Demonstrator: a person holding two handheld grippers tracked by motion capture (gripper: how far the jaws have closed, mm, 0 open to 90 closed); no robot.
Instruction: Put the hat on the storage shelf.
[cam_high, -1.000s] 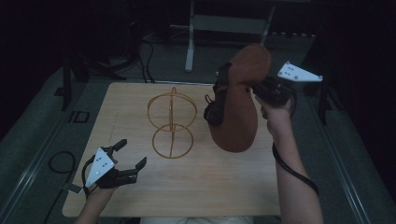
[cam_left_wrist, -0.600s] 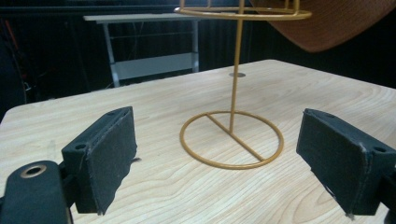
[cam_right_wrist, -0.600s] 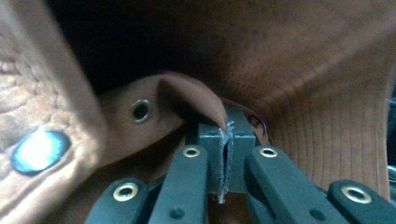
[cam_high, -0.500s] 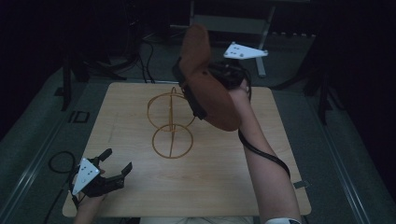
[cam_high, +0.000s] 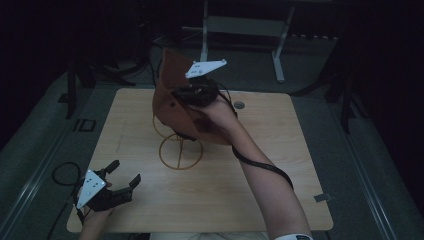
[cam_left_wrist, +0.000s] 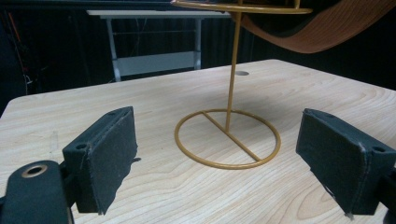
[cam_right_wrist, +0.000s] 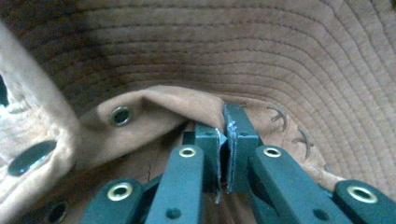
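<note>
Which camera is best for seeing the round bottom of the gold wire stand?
The left gripper view: the stand's base ring lies whole and close on the table, between the open jaws. In the high view the ring is smaller, and the brown hat covers the stand's top.

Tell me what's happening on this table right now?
A person works with a gripper in each hand. The right gripper is shut on a brown brimmed hat, held in the air above a gold wire stand on the wooden table. The left gripper rests open at the near left corner, holding nothing. The hat is not yet on the stand.
</note>
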